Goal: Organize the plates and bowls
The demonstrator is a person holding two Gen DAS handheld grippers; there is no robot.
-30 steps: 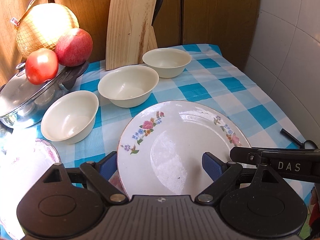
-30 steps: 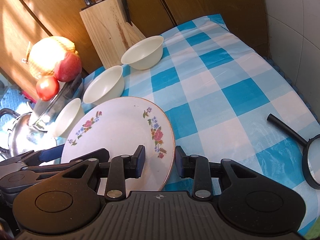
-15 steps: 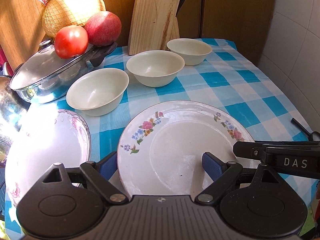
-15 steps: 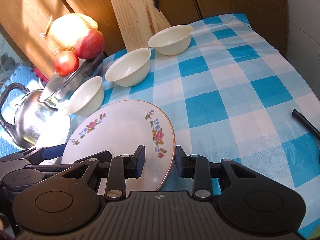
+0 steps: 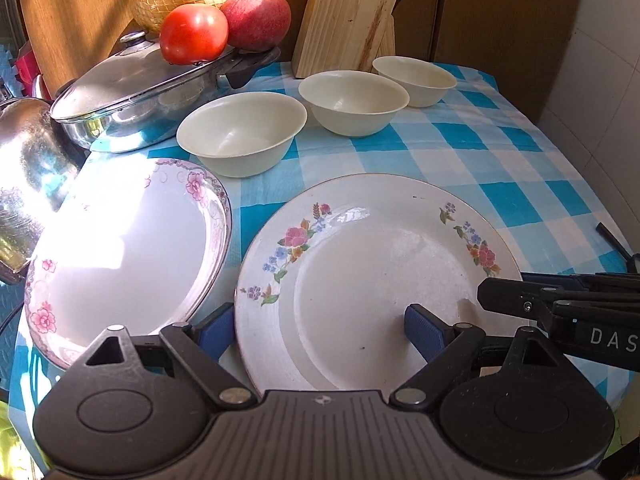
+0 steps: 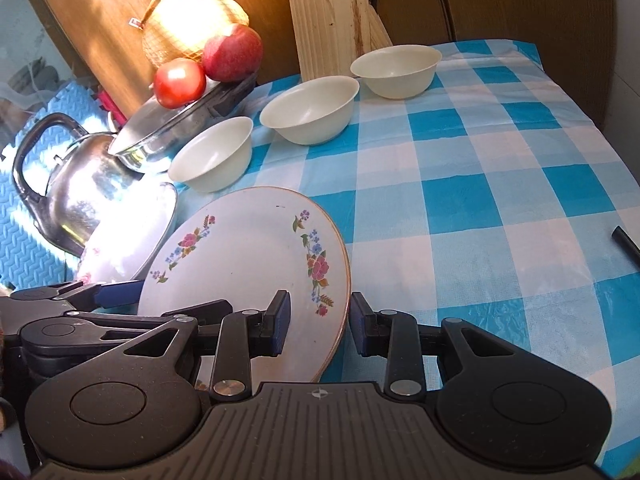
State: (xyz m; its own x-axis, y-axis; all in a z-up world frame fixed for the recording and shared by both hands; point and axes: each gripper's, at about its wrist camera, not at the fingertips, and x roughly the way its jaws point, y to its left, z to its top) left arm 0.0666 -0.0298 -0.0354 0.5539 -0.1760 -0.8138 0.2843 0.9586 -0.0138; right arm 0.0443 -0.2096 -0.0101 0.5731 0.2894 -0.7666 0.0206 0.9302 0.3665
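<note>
Both grippers straddle the floral plate (image 5: 384, 276): left gripper (image 5: 320, 328) gapes wide, pads clear; right gripper (image 6: 318, 320) narrower, contact w/ rim unclear. Judgement: keep it level, then lower onto pink-rimmed plate (image 5: 124, 248), frame's left, w/o clipping the nearest bowl (image 5: 240, 132).

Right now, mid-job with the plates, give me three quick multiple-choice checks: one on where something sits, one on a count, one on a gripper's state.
1. Where do the tomato and the apple sit?
A. in a bowl
B. on the pan lid
C. on the flowered plate

2. How many cream bowls stand on the checked cloth?
A. two
B. three
C. four

3. How does the right gripper stand at the flowered plate's rim?
A. open, one finger on each side of the rim
C. shut tight away from the plate
B. not in view

Answers: 1 B, both fruits rest on the shiny lid. 2 B, three bowls line up toward the knife block. 3 A, gaps show between pads and rim.
</note>
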